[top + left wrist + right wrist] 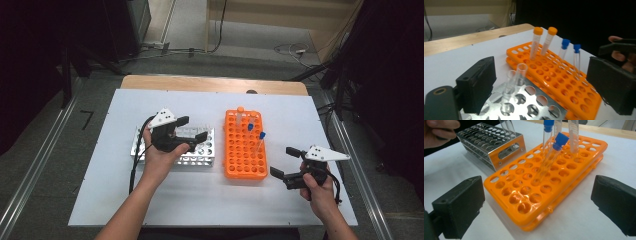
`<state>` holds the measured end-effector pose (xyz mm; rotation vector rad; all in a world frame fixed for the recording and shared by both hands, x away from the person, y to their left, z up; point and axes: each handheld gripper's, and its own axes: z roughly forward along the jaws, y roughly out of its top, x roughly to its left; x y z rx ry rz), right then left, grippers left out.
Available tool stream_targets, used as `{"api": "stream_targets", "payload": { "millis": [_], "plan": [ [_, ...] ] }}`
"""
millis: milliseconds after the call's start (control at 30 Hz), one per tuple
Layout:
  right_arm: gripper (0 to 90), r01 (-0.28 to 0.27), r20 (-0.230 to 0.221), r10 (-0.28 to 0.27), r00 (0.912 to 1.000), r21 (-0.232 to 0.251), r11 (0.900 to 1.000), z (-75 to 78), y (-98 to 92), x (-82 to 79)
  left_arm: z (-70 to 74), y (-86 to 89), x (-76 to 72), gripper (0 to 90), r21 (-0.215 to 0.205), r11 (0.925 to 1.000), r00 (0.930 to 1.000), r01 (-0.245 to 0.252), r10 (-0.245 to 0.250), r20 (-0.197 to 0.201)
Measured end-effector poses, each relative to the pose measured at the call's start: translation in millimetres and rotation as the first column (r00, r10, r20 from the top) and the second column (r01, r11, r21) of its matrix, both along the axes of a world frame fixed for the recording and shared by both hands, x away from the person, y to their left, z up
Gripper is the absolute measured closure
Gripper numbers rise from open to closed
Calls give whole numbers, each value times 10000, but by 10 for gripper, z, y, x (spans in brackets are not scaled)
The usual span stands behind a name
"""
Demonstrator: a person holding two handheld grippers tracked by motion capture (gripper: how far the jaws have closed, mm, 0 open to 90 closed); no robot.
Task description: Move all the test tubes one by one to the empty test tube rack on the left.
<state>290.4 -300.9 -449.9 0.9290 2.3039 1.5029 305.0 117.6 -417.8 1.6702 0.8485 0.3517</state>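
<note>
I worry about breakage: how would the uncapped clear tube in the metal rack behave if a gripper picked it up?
The uncapped clear tube looks thin-walled and smooth, so probably light, slippery, and possibly fragile if squeezed hard. It leans loosely in the metal rack, so it should lift out easily. Being round, it would likely roll if laid flat.

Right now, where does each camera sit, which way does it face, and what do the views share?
High view: above the person's side, looking forward and down on the white table; both forearms, left claw and right claw show.
Left gripper view: rides the left claw over the metal rack, facing the orange rack.
Right gripper view: rides the right claw, facing the orange rack.
Shared: both racks.
</note>
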Motion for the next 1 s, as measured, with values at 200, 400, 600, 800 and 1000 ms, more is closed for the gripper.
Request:
{"api": "stream_targets", "payload": {
  "millis": [200, 400, 600, 800, 1000],
  "plan": [
    [0, 65, -282, -62, 9996, 110, 9999, 34, 125, 102, -1, 17, -216, 4, 74, 9998, 9997, 173, -174, 185],
    [46, 365, -652, -349, 9973, 234, 9991, 26, 289, 236, -61, 63, -349, 0, -107, 9999, 9997, 101, -99, 223],
    [168, 982, -1271, -986, 9870, -97, 9951, -15, 443, 402, -108, 82, -414, 0, -119, 9999, 9998, 96, -94, 174],
    [341, 1343, -1620, -1312, 9780, 80, 9909, -138, 523, 452, -119, 91, -459, 0, -161, 9998, 9998, 97, -94, 164],
    [462, 1240, -1719, -1238, 9773, -98, 9922, -246, 599, 443, -138, 77, -468, 0, -148, 9998, 9998, 124, -122, 144]
  ]
}}
